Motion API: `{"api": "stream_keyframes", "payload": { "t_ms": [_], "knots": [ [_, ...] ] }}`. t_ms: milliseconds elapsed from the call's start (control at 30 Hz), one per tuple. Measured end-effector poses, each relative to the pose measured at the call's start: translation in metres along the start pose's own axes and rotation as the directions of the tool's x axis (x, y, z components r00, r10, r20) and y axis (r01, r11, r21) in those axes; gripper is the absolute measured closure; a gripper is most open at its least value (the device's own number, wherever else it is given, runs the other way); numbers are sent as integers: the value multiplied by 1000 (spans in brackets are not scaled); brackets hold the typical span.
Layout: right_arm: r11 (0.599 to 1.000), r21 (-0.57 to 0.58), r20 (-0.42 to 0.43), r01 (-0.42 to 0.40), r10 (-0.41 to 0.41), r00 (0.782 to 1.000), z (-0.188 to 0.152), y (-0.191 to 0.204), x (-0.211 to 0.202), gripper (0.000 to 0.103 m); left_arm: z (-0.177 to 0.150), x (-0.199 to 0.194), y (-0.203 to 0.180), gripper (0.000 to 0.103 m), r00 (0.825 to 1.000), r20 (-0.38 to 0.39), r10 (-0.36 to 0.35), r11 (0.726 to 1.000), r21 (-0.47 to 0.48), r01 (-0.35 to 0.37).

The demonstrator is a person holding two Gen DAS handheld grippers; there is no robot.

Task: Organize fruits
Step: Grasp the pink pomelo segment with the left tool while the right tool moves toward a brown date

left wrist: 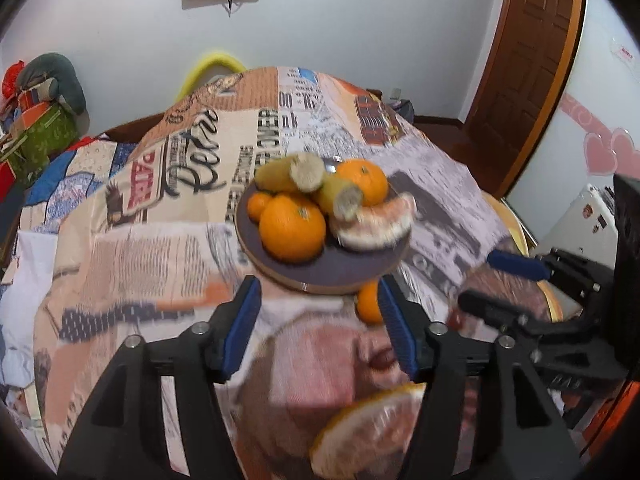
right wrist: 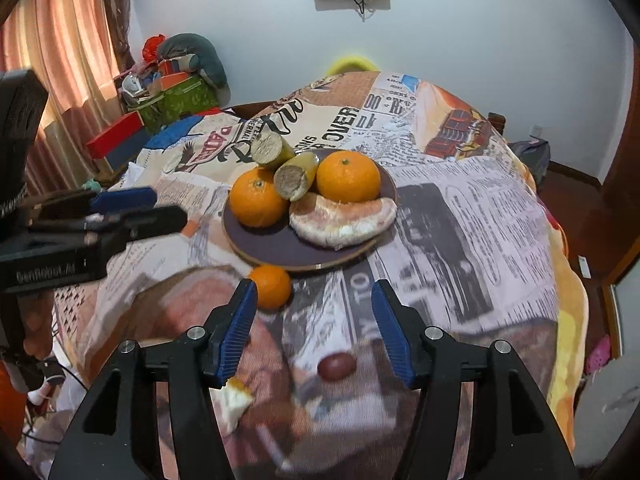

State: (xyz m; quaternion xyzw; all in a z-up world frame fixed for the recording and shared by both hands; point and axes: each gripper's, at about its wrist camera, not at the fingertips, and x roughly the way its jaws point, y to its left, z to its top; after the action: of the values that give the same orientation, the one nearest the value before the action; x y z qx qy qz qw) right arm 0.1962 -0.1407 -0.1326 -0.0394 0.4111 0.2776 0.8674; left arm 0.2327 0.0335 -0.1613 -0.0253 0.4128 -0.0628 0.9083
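Note:
A dark round plate (right wrist: 272,246) (left wrist: 332,270) on the newspaper-print cloth holds oranges (right wrist: 348,176) (left wrist: 292,226), two corn pieces (right wrist: 296,182) (left wrist: 308,174) and a peeled pomelo segment (right wrist: 344,222) (left wrist: 374,226). A small orange (right wrist: 272,286) (left wrist: 368,302) lies on the cloth just in front of the plate. A grape (right wrist: 336,366) and a pomelo wedge (right wrist: 238,398) (left wrist: 368,432) lie nearer. My left gripper (left wrist: 320,320) is open and empty, short of the plate. My right gripper (right wrist: 314,324) is open and empty, the small orange by its left fingertip.
The table drops off at its rounded edges. Boxes and bags (right wrist: 168,88) are stacked at the back left by the curtain. A wooden door (left wrist: 524,72) stands at the right. Each gripper shows at the side of the other's view (left wrist: 520,268) (right wrist: 120,208).

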Motion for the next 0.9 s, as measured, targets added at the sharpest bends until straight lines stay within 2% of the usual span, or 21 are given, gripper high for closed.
{"api": "stream_keyframes", "payload": {
  "t_ms": [233,367,500,700,767,900],
  "knots": [
    [1000,17,-7,27,-26,1000,-24,3,-23,47,-41,-8,-13,32,997,-71,-14,1000,20,15],
    [999,12,-1,48,-48,999,-34,5,-35,47,-66,-7,-19,21,994,-111,0,999,45,5],
    [998,23,-5,64,-63,998,-41,2,-41,47,-88,-1,-23,20,986,-164,-6,998,59,16],
    [996,43,-27,77,-76,997,-51,-3,-42,47,-102,14,-29,14,977,-212,12,994,105,10],
    [996,46,-33,77,-75,997,-54,-3,-41,47,-100,17,-32,10,979,-203,21,993,122,4],
    [996,45,-51,81,-78,996,-58,-4,-36,47,-93,24,-42,9,979,-201,25,985,171,10]
  ]
}}
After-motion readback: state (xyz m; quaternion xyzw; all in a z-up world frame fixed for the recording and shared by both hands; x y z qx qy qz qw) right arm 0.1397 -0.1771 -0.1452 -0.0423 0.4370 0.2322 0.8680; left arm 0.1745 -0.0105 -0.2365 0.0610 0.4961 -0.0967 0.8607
